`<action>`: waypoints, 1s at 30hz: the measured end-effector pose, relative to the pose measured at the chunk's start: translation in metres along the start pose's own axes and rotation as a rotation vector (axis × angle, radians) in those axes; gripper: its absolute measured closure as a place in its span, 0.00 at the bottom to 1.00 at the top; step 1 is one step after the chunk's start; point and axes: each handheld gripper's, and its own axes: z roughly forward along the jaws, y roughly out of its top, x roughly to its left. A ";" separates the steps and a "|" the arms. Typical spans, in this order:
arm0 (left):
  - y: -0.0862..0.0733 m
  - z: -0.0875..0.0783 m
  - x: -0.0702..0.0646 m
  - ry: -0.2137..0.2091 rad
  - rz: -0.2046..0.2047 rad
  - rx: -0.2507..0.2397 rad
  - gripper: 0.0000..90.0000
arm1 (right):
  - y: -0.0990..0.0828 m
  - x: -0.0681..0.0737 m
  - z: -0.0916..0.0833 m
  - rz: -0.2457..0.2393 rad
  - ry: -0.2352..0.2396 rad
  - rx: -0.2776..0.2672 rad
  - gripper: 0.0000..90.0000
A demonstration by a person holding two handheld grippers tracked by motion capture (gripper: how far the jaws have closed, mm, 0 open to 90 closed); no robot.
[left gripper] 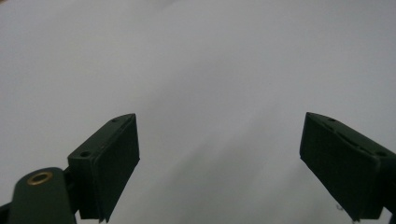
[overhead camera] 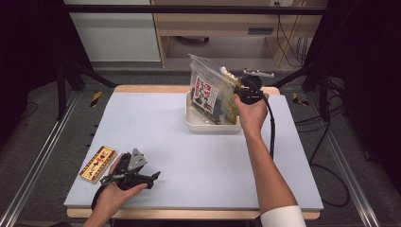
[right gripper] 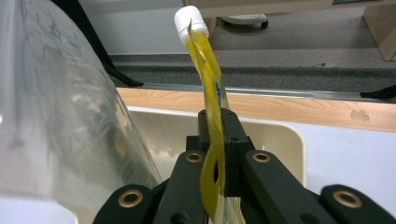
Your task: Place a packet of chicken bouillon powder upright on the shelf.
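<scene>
The yellow pouch (right gripper: 211, 107) with its white cap (right gripper: 190, 19) stands above the cream tray (right gripper: 280, 140), a clear bag (right gripper: 60, 112) just beside it. The right gripper (right gripper: 215, 140) clamps the pouch; the left gripper (left gripper: 219, 158) gapes wide, holding nothing.

Right tool (right gripper: 215, 135) clamped shut; left tool (left gripper: 219, 158) gapes wide.

Right hand-held gripper (right gripper: 218, 154) pinches a yellow pouch (right gripper: 211, 100) (white-capped) over the tray (right gripper: 285, 140).

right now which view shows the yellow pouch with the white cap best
The right gripper view: the yellow pouch stands edge-on, clamped in the right gripper, white cap up. The high view shows just its capped top beside the clear bag.
</scene>
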 end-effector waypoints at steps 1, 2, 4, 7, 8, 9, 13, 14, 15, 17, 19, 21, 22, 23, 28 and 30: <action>0.000 0.000 0.000 0.000 -0.001 0.000 0.13 | -0.001 0.001 0.000 -0.007 -0.004 0.003 1.00; 0.000 0.000 0.000 0.000 -0.001 0.000 0.13 | -0.002 0.001 0.000 -0.015 -0.007 0.005 1.00; 0.000 0.000 0.000 0.000 -0.002 0.001 0.13 | -0.004 0.002 0.000 -0.024 -0.015 0.009 1.00; 0.000 0.000 0.001 0.001 -0.001 0.002 0.13 | -0.007 0.002 0.000 -0.033 -0.014 0.010 1.00; 0.000 0.000 0.000 0.000 -0.003 0.002 0.13 | -0.008 0.002 0.000 -0.038 -0.017 0.008 1.00; 0.000 0.000 0.000 -0.001 -0.003 0.002 0.13 | -0.008 0.003 0.000 -0.039 -0.018 0.009 1.00; 0.000 0.000 0.001 0.001 0.000 0.001 0.13 | -0.008 0.006 0.000 -0.067 -0.028 0.012 1.00; 0.000 0.000 0.001 0.000 -0.002 0.001 0.13 | -0.008 0.006 0.000 -0.071 -0.030 0.011 0.99; 0.000 0.000 0.001 0.002 -0.003 0.000 0.13 | -0.008 0.006 -0.001 -0.077 -0.030 0.011 0.97; 0.000 -0.001 0.001 0.003 -0.004 -0.001 0.13 | -0.009 0.006 -0.001 -0.081 -0.026 0.012 0.92; 0.000 -0.001 0.002 0.003 -0.004 -0.001 0.13 | -0.010 0.006 -0.004 -0.086 -0.023 0.012 0.86; 0.000 -0.001 0.002 0.003 -0.004 -0.001 0.13 | -0.011 0.007 -0.009 -0.100 -0.030 0.006 0.81; 0.000 -0.001 0.002 0.004 -0.003 -0.001 0.13 | -0.011 0.006 -0.011 -0.113 -0.030 0.003 0.78; 0.000 -0.001 0.002 0.006 -0.001 -0.001 0.13 | -0.012 0.006 -0.014 -0.118 -0.026 0.003 0.76; 0.000 -0.001 0.002 0.010 -0.003 -0.001 0.13 | -0.018 0.001 -0.028 -0.149 -0.012 0.001 0.64; 0.000 -0.001 0.003 0.010 -0.003 0.000 0.12 | -0.022 0.000 -0.035 -0.160 -0.006 0.000 0.61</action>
